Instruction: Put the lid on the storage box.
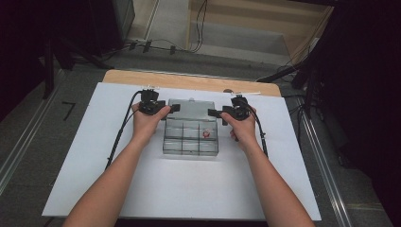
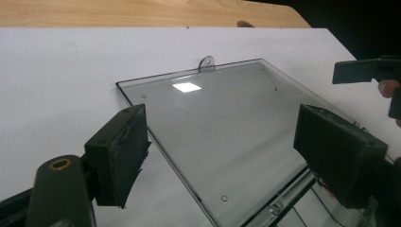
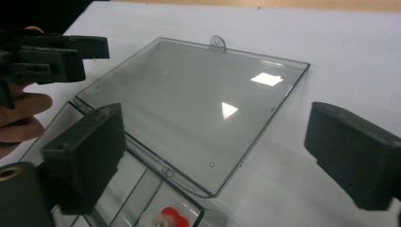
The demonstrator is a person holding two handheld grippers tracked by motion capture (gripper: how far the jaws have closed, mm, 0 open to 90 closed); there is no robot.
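A clear plastic compartment box [image 1: 191, 142] stands on the white sheet, its lid [image 1: 191, 109] folded back flat behind it. One compartment on the right holds a small red-and-white piece [image 1: 206, 134], which the right gripper view shows as the red piece [image 3: 170, 217]. My left gripper [image 1: 172, 108] hovers at the lid's left end and my right gripper [image 1: 213, 113] at its right end, the two pointing toward each other. In the left gripper view the left gripper [image 2: 227, 161] is open over the lid [image 2: 222, 123]. The right gripper [image 3: 220, 158] stands open above the lid [image 3: 198, 104] near the hinge.
The white sheet [image 1: 179, 184] covers most of a wooden table [image 1: 189, 81], whose far edge shows behind the lid. Cables trail from both grippers along the person's forearms. Dark stands and floor cables surround the table.
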